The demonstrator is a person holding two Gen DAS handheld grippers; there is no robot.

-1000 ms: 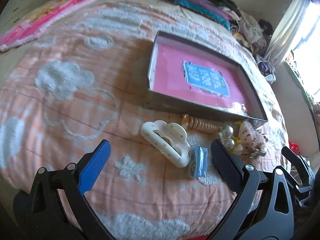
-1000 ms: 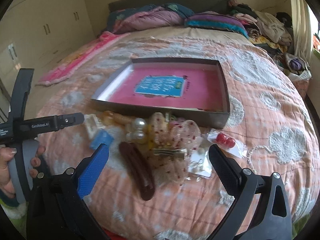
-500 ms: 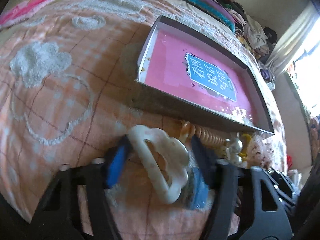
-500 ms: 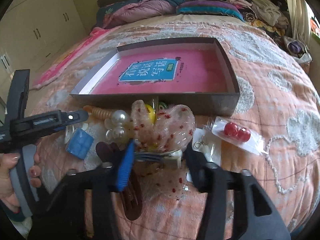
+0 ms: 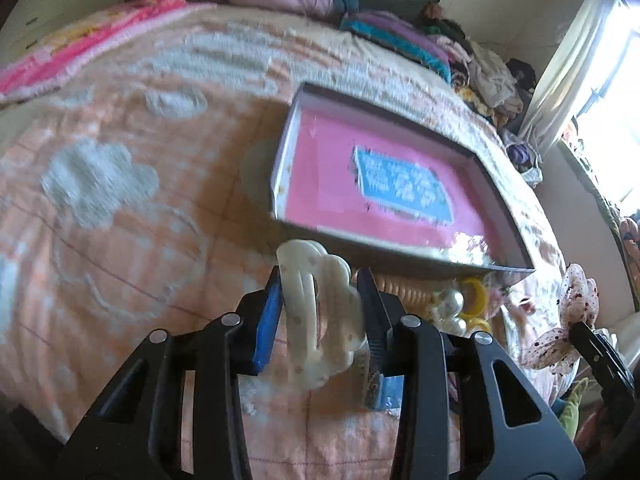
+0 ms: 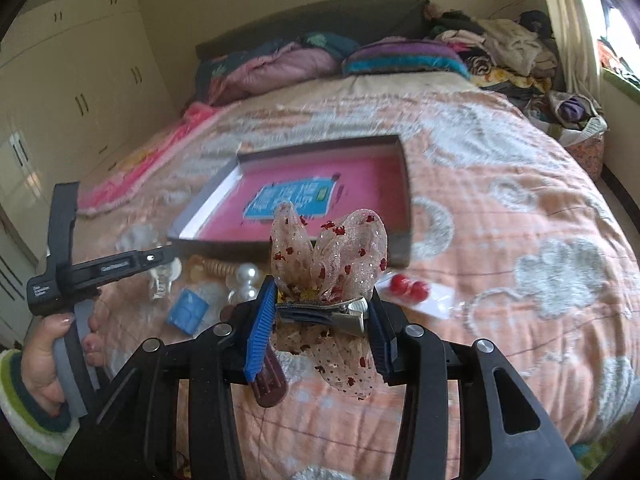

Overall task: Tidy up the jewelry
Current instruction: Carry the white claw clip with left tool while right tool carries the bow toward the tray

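Observation:
My left gripper (image 5: 320, 300) is shut on a white cloud-shaped hair claw (image 5: 320, 312) and holds it above the bedspread, just in front of the shallow pink-lined box (image 5: 384, 184). My right gripper (image 6: 322, 312) is shut on a sheer pink bow hair clip with red specks (image 6: 332, 256), lifted off the bed before the same box (image 6: 320, 196). The bow also shows at the right edge of the left wrist view (image 5: 568, 320). The left gripper's body (image 6: 100, 268) appears at the left of the right wrist view.
On the peach quilt before the box lie an orange ribbed clip (image 6: 212, 268), pearl beads (image 6: 244, 280), a blue square piece (image 6: 188, 310), a brown clip (image 6: 272, 380), a yellow ring (image 5: 474, 296) and red beads in a packet (image 6: 408, 288). Folded clothes pile at the headboard (image 6: 400, 56).
Both grippers closed from wide open. The left one took hold of the white hair claw and the right one the pink bow clip, and both lifted them off the quilt.

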